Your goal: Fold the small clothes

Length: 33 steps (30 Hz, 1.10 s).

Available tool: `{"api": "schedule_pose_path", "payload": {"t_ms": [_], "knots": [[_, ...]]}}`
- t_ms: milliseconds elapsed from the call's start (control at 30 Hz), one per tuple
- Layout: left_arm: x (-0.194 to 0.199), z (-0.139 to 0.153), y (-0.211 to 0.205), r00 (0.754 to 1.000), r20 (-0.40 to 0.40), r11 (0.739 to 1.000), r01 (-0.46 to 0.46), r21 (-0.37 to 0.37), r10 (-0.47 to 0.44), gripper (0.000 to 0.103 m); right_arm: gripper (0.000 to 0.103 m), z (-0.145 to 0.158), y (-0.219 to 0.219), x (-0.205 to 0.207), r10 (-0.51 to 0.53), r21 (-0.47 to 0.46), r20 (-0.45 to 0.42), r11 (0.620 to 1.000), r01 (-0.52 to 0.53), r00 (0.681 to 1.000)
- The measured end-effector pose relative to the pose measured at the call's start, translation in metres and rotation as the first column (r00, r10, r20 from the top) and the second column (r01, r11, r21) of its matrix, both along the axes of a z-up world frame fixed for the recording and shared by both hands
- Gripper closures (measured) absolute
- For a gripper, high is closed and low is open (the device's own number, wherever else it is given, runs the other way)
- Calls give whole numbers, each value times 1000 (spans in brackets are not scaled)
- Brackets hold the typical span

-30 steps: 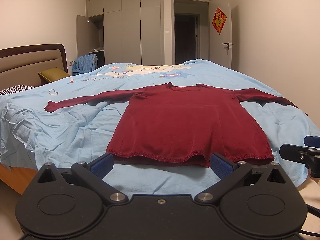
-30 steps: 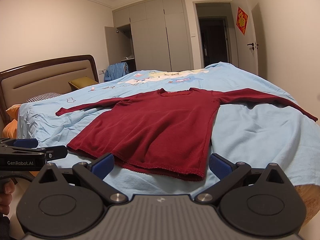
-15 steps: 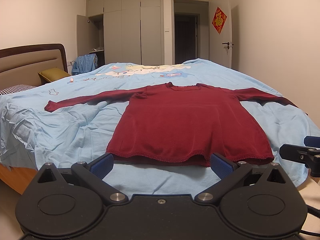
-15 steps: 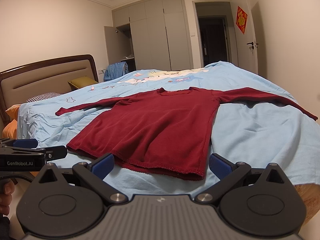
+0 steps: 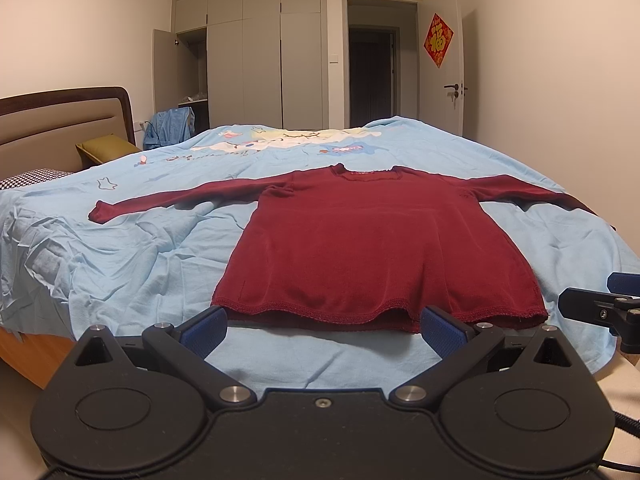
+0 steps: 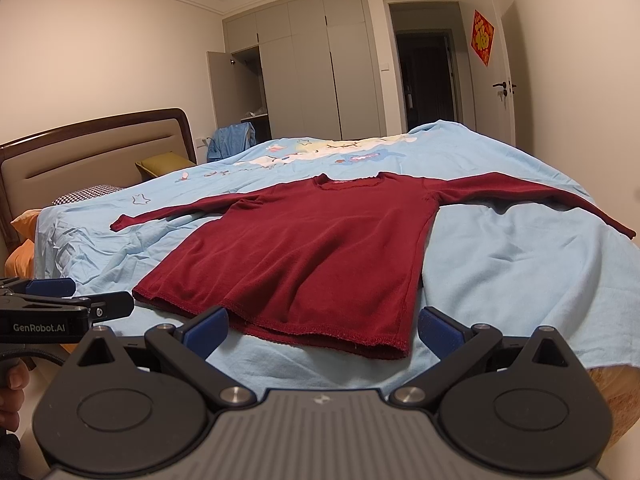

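A bed [image 5: 120, 264] under a wrinkled light-blue sheet [image 5: 568, 248] fills the room, its padded headboard [image 5: 52, 128] at the left edge and a grey wardrobe [image 5: 264, 60] with one door ajar on the far wall, beside a dark doorway [image 5: 372, 76]. A dark red long-sleeved top [image 5: 372, 248] lies flat and face up on the sheet, hem toward the bed's near edge and neckline toward the far side, both sleeves stretched straight out; the left cuff rests short of the headboard side, while the right sleeve reaches the bed's right edge, as the right wrist view shows [image 6: 592, 204]. An olive pillow [image 5: 104, 148] and a houndstooth pillow [image 5: 36, 176] sit at the headboard end, with an orange cushion [image 6: 24, 224] at that corner. The left hand-held gripper [image 5: 322, 326] hovers just off the bed's near edge before the hem, its blue-padded jaws spread wide and holding nothing. The right hand-held gripper [image 6: 322, 326] hovers likewise by the hem's right corner, jaws wide apart and empty. A red paper decoration [image 5: 439, 40] hangs on the open door. Fingers [image 6: 10, 396] grip the left handle at the lower left of the right wrist view.
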<state>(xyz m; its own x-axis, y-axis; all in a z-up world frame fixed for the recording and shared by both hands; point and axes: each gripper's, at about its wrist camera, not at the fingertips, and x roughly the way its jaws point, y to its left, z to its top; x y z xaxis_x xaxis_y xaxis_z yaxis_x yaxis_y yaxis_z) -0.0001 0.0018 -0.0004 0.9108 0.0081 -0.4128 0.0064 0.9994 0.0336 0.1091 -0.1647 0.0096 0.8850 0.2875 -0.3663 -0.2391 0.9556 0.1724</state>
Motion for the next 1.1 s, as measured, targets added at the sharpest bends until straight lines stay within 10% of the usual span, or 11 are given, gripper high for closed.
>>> {"api": "schedule_pose_path", "payload": {"t_ms": [1100], "knots": [[8, -7, 6, 999, -36, 999, 18, -31, -19, 1, 0, 2, 1, 14, 21, -9, -55, 1000, -21, 998]]}}
